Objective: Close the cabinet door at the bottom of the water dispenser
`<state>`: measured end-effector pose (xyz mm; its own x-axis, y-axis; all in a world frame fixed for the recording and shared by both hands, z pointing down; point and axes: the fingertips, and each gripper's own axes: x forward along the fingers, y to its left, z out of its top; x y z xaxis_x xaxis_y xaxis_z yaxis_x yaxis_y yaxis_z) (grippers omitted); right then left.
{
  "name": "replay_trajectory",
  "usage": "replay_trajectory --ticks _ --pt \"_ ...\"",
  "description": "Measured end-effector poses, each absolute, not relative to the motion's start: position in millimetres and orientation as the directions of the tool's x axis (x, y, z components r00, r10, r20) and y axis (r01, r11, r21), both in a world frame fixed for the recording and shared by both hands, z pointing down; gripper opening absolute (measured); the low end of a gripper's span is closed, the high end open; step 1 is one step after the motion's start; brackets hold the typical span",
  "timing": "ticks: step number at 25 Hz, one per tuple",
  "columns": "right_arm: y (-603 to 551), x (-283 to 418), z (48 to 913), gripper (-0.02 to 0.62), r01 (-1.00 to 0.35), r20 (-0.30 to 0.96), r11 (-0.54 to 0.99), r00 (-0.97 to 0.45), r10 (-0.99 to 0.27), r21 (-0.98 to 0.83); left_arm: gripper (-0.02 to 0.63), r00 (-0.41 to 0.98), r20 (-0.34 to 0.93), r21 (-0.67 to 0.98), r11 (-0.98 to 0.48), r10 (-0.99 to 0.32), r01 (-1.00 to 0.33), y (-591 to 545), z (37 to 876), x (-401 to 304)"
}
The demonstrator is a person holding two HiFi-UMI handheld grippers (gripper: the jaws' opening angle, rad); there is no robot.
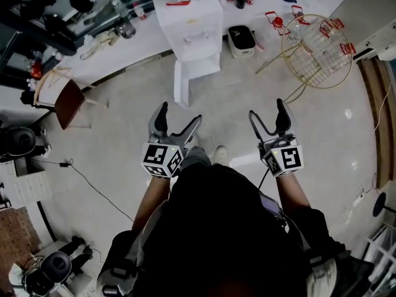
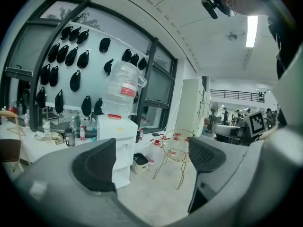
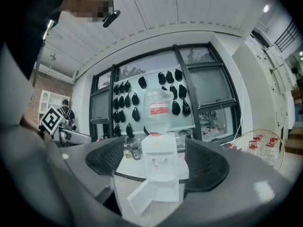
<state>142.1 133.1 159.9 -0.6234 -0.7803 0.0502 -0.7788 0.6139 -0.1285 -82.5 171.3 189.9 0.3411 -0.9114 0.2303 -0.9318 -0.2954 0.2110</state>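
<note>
Head view: left tongs (image 1: 180, 113) and right tongs (image 1: 267, 108) wide, empty. Well ahead, cabinet door (image 1: 180, 82) of water dispenser (image 1: 189, 23) ajar. Likely light, stiff panel; push free edge, no grip.

One white box-shaped water dispenser (image 1: 193, 33), one white cabinet door (image 1: 180, 82). Two grey two-jaw grippers: left gripper (image 1: 180, 113), right gripper (image 1: 267, 107). One round gold wire rack (image 1: 317, 51), one brown chair (image 1: 68, 103).

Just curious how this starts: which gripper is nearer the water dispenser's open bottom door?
Left. The left gripper hangs straight in front of the door, not touching it; the right gripper is off to the door's right, farther away. Both are open.
</note>
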Motion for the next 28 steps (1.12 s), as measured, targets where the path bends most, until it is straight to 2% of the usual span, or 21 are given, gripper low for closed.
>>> replay_trajectory --ticks 16,28 --pt "51 81 221 0.385 -0.78 0.151 0.615 -0.626 -0.765 -0.121 0.477 0.354 0.328 0.239 -0.286 -0.876 -0.928 83 278 -132" --pt "-13 30 337 0.383 -0.804 0.252 0.567 -0.595 -0.763 -0.179 0.476 0.366 0.453 0.251 -0.278 -0.813 -0.927 35 394 -173"
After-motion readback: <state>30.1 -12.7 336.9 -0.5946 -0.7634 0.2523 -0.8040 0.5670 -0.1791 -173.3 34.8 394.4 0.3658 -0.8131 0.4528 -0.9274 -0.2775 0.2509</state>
